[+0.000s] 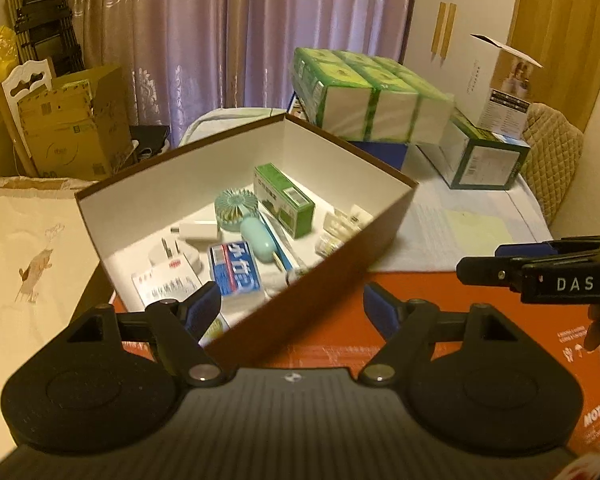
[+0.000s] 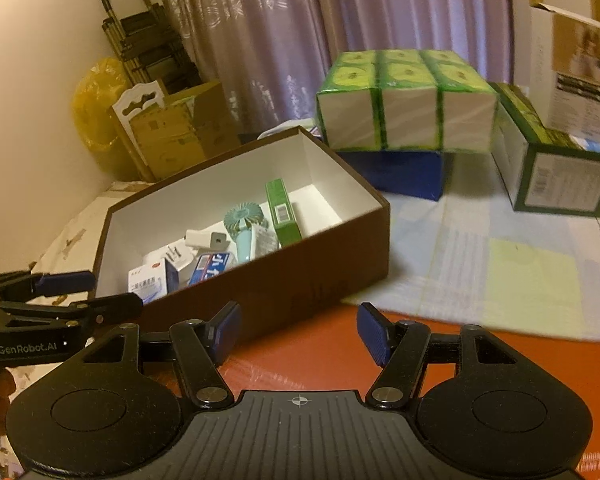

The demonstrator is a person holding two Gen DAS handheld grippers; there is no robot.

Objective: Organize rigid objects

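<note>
An open brown box (image 1: 340,280) with a white inside stands on the table, also seen in the right wrist view (image 2: 300,276). In it lie a green carton (image 1: 286,204), a teal mini fan (image 1: 236,210), a white charger (image 1: 198,232), a blue toothpaste box (image 1: 234,272) and a white medicine box (image 1: 164,284). My left gripper (image 1: 294,312) hangs open over the box's near corner with nothing between its blue pads. My right gripper (image 2: 300,332) is open and empty in front of the box's near wall, over an orange surface. Each gripper shows at the edge of the other's view.
Green tissue packs (image 2: 404,100) sit on a blue box (image 2: 400,172) behind the brown box. A dark green carton (image 2: 556,176) and a tall white carton (image 1: 504,84) stand at the right. A cardboard box (image 1: 72,120) is at the far left. A checked cloth (image 2: 500,264) covers the table.
</note>
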